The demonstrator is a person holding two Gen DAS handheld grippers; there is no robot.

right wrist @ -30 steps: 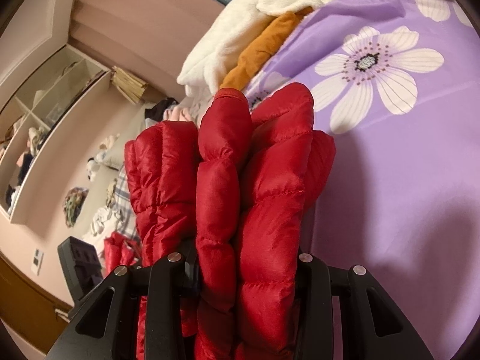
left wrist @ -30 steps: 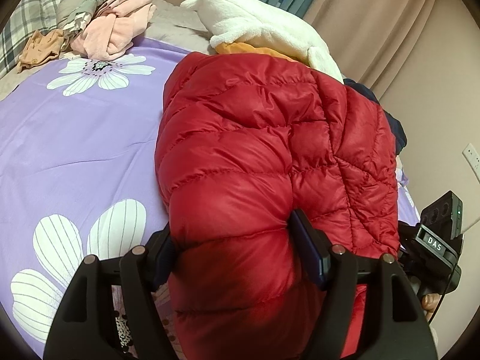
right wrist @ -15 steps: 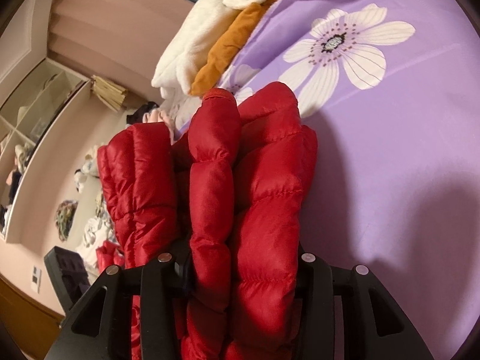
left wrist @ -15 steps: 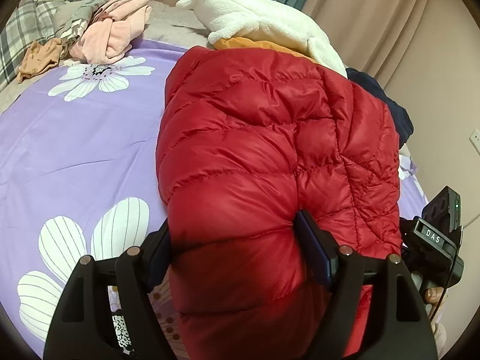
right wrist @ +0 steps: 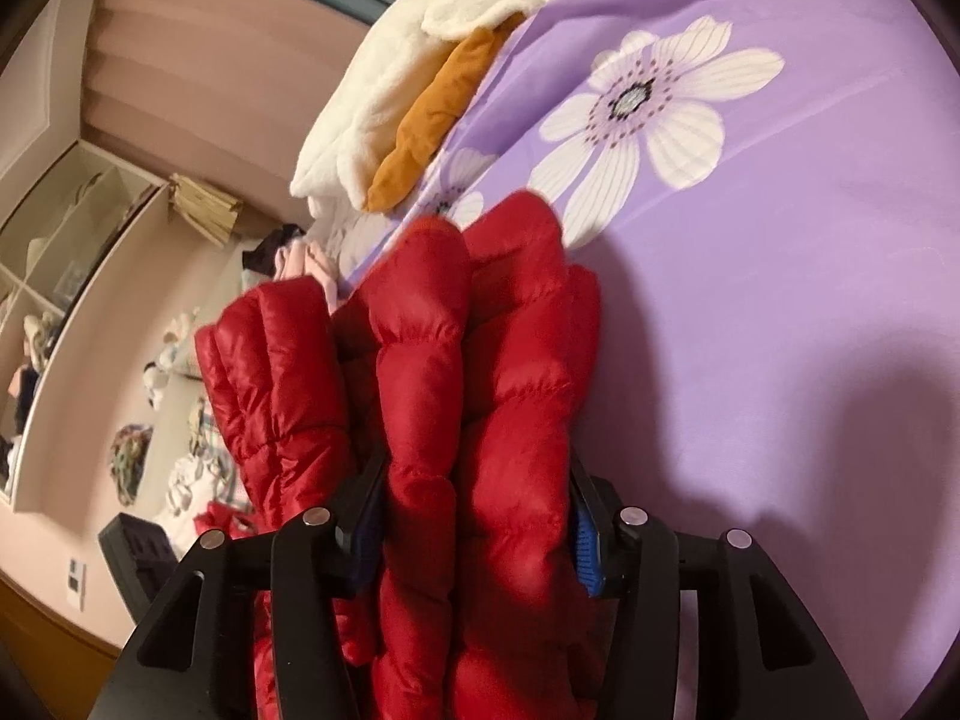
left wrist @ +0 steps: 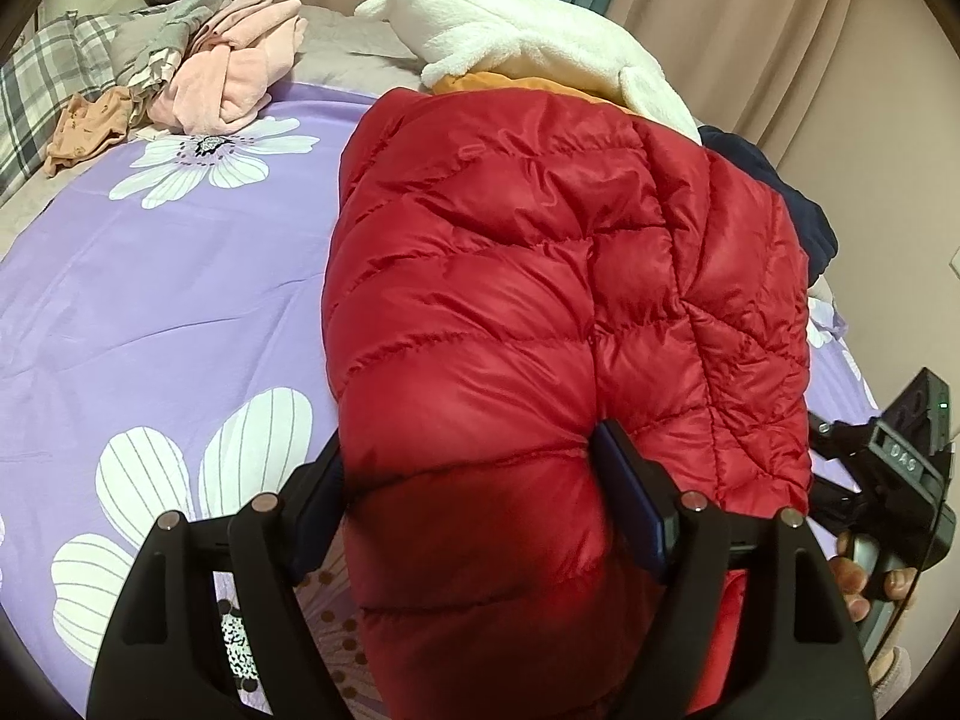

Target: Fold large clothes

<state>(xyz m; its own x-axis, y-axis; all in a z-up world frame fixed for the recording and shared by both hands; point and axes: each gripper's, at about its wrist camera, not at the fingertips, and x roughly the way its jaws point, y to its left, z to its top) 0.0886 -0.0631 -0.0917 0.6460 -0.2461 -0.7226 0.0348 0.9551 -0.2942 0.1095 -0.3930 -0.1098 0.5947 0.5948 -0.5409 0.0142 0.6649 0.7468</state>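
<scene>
On the bed [left wrist: 150, 312] my folded red jacket [left wrist: 540, 300] lies bundled. My left tool [left wrist: 474, 516] clamps its thick near end; my right tool [right wrist: 474, 516] is opening around the stacked layers. Next I judge: let go, withdraw.

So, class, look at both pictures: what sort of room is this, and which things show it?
Most likely a bedroom. A bed with a purple flowered cover fills the view, loose clothes are heaped on it, curtains hang behind, and open shelves line a wall.
</scene>
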